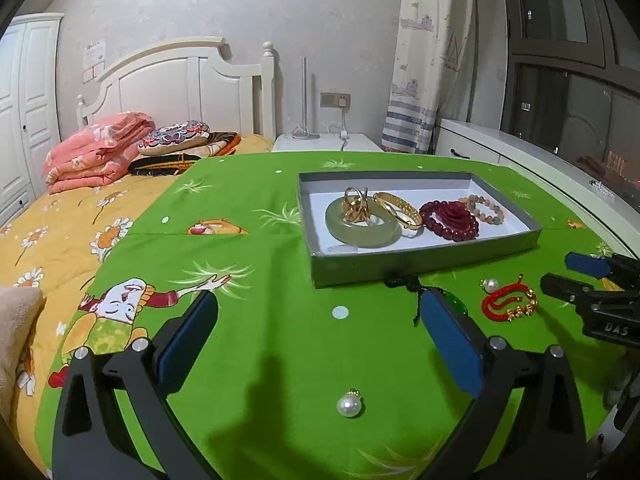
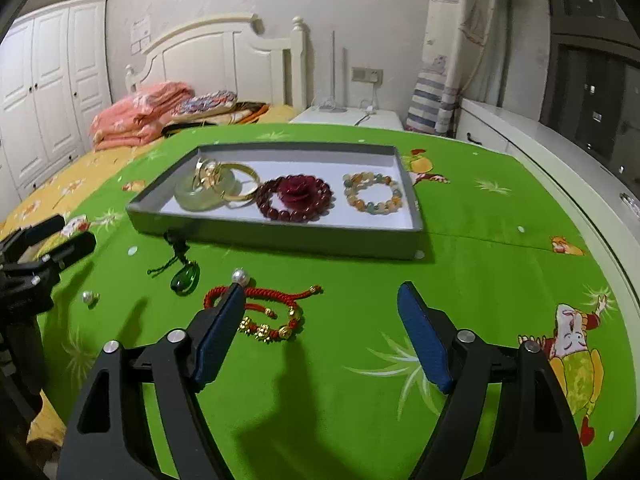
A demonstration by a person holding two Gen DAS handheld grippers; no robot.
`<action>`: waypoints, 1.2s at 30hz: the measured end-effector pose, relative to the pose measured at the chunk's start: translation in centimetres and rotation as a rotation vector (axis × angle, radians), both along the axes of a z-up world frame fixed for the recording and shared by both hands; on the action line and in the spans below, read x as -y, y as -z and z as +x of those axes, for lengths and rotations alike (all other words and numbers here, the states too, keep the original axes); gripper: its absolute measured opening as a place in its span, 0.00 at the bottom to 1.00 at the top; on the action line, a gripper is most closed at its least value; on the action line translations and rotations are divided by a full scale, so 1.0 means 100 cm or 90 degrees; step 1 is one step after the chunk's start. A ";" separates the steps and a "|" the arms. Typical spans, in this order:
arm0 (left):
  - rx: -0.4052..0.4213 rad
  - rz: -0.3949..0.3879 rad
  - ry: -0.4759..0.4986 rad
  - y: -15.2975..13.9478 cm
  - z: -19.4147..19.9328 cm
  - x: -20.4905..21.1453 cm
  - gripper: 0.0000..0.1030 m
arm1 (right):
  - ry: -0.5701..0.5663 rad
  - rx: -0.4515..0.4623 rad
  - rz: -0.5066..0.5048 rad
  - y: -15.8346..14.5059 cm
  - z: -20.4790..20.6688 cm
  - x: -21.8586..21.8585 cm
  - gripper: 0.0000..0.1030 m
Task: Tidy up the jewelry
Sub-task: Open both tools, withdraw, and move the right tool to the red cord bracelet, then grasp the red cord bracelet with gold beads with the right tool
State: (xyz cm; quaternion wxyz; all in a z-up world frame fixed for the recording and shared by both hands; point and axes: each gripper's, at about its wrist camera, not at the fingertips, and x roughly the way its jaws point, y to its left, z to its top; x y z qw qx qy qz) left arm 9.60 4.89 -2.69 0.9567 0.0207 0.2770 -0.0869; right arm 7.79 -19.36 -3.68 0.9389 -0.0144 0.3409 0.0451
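Both tongs (image 1: 316, 316) (image 2: 322, 312) gape empty above loose pearl (image 1: 349, 405), red cord bracelet (image 2: 260, 312) before tray (image 2: 280, 236).

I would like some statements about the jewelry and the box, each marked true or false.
1. The red bead bracelet lies inside the box. True.
2. The red cord bracelet lies inside the box. False: it lies on the green cloth, outside.
3. The left gripper holds a pearl. False: it is open and empty; one pearl lies on the cloth.
4. The green pendant lies outside the box. True.
5. The right gripper is open. True.
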 end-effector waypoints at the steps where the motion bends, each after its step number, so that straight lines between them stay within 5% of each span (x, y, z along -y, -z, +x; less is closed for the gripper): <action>1: -0.003 0.001 0.002 0.001 0.001 0.001 0.95 | -0.003 -0.010 -0.004 0.002 0.002 -0.002 0.59; 8: -0.001 -0.006 0.005 0.000 0.001 0.000 0.95 | -0.041 -0.076 -0.028 0.014 0.013 -0.013 0.38; 25: -0.003 -0.005 0.007 0.000 0.002 0.001 0.95 | -0.098 -0.122 -0.051 0.016 0.039 -0.026 0.32; 29: -0.004 -0.006 0.007 0.000 0.002 0.001 0.95 | -0.123 -0.131 -0.061 0.016 0.027 -0.033 0.12; 36: -0.040 0.024 0.022 0.005 0.011 0.012 0.95 | -0.136 -0.131 -0.061 0.015 0.019 -0.035 0.14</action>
